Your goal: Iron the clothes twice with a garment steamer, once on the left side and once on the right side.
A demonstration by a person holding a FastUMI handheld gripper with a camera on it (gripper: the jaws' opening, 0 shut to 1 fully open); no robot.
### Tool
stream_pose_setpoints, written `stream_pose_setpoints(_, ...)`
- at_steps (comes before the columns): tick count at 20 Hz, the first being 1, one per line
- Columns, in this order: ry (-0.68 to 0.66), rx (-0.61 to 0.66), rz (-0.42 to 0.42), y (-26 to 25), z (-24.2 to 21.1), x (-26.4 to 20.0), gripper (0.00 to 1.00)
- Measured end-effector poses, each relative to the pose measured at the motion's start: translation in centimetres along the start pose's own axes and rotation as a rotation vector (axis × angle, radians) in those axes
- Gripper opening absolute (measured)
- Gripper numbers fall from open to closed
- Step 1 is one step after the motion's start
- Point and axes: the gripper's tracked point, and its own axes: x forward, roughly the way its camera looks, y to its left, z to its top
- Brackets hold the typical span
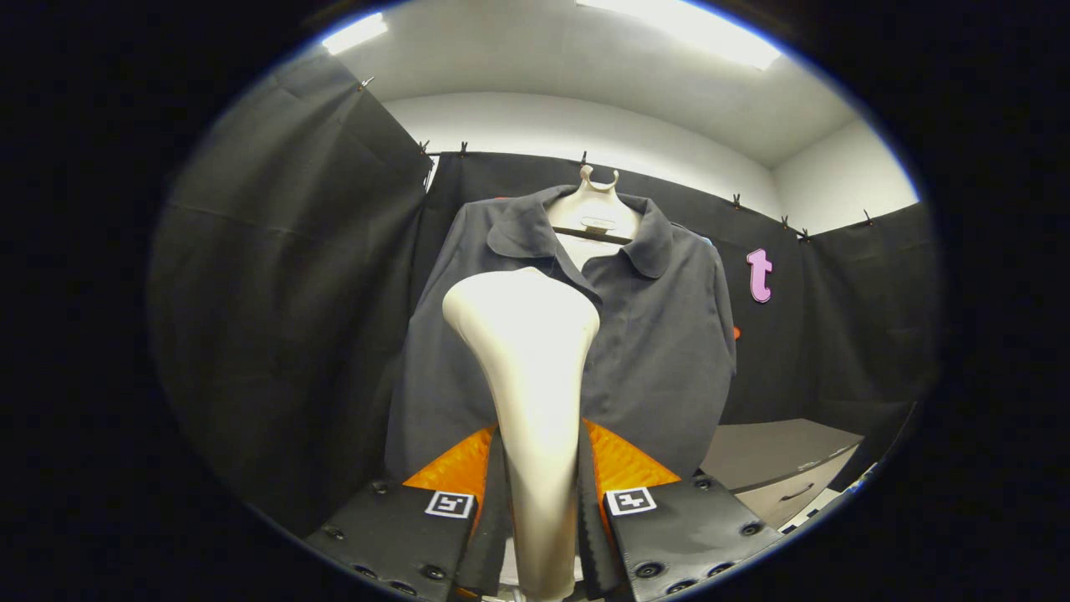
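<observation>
We have the gripper (535, 502) clamped on the handle of the rigid, smooth garment steamer (527, 351), its head raised before the soft, limp shirt (660, 334) hanging just beyond, which should yield easily.

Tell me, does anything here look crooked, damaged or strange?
Nothing stands out. The dark shirt hangs on its hanger with the collar open, against the black cloth wall. The gripper is shut on the cream steamer, whose head rises upright in front of the shirt.
</observation>
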Motion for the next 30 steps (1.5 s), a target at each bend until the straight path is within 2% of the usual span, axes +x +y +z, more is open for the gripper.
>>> stream_pose_setpoints(11,-0.006,0.017,-0.006,1.3,0.3,6.5,0.44)
stream_pose_setpoints(16,-0.001,0.004,0.000,1.6,-0.6,7.9,0.44)
stream_pose_setpoints(30,0.083,-0.008,0.004,3.3,-8.9,6.7,0.44)
